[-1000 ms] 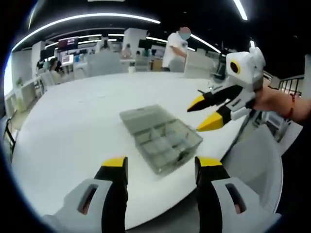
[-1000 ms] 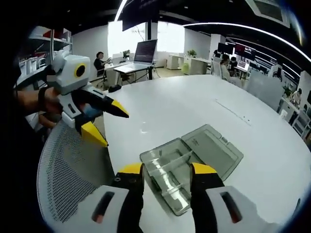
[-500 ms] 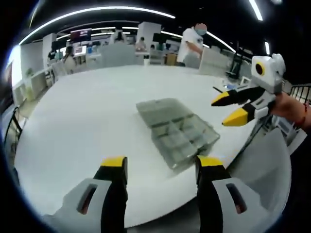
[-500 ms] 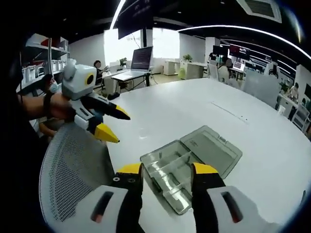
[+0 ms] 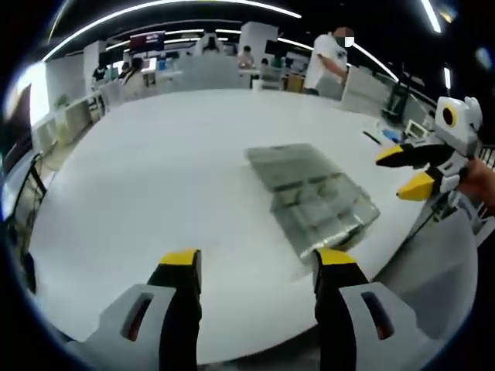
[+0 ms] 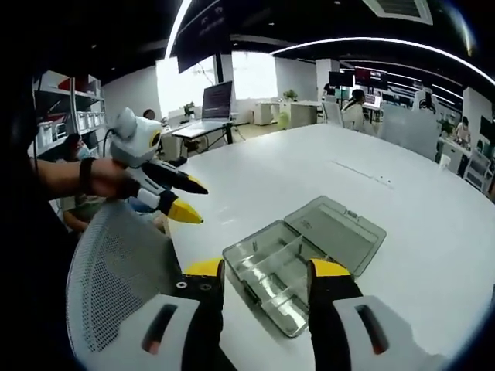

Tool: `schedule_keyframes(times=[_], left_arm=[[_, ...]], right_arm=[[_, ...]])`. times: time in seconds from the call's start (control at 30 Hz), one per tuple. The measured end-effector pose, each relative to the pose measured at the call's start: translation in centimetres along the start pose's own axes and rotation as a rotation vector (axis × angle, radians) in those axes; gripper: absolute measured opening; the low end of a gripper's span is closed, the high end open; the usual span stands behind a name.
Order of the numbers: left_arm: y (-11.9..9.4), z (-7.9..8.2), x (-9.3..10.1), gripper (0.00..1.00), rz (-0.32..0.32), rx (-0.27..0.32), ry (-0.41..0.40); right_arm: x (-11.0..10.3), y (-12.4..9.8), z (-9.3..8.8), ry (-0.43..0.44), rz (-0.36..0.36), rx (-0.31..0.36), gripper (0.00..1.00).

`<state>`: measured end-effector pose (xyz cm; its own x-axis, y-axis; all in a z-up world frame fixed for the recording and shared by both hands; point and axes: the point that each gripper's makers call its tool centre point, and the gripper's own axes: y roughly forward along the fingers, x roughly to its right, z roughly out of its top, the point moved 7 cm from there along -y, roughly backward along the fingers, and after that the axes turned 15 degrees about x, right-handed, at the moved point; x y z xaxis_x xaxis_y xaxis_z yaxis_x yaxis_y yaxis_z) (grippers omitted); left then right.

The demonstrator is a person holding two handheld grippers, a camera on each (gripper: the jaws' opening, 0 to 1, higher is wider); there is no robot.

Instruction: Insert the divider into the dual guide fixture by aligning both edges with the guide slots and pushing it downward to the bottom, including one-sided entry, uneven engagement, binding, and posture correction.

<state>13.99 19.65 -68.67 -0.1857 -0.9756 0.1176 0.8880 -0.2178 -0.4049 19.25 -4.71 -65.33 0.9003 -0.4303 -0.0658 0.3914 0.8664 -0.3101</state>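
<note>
Item: clear grey-green plastic compartment box with hinged lid lying open [image 6: 303, 253], lying near the edge of the round white table [image 5: 155, 178]. Dividers are standing inside it; which one is loose cannot be told. Judged light, stiff, thin, slippery; best pinched by the top edge.

Left gripper [image 5: 255, 267] and right gripper [image 6: 261, 274] are hovering short of the box, jaws wide, holding nothing.

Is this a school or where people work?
Probably an open office: a big white round table, a laptop on a far desk, a grey mesh chair, and people at desks behind.
</note>
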Motion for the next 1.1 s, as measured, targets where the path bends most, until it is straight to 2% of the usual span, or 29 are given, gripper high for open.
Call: schedule_keyframes(times=[0.3,0.5,0.57,0.67,0.73,0.97,1.1], left_arm=[[0.9,-0.4,-1.7,0.57,0.056,-0.029,0.001],[1.7,-1.6,-2.6,0.56,0.082,-0.075,0.001],[2.0,-2.1,-2.9,0.55,0.104,-0.096,-0.033],[2.4,-2.4,-2.9,0.55,0.118,-0.089,-0.041],[2.7,-2.9,-3.0,0.55,0.135,-0.110,-0.049],[3.3,-3.4,-3.7,0.55,0.165,-0.126,-0.013],[3.6,-3.7,-4.0,0.52,0.174,-0.139,0.037]], right_arm=[[0.1,-0.1,0.0,0.030,-0.030,0.028,0.36],[0.0,0.0,0.0,0.028,-0.039,0.022,0.35],[0.0,0.0,0.0,0.035,-0.041,0.030,0.35],[0.1,0.0,-0.1,0.043,-0.050,0.026,0.34],[0.1,0.0,-0.2,0.063,-0.054,0.027,0.34],[0.0,-0.2,-0.3,0.068,-0.051,0.022,0.34],[-0.3,-0.3,-0.6,0.073,-0.056,0.017,0.33]])
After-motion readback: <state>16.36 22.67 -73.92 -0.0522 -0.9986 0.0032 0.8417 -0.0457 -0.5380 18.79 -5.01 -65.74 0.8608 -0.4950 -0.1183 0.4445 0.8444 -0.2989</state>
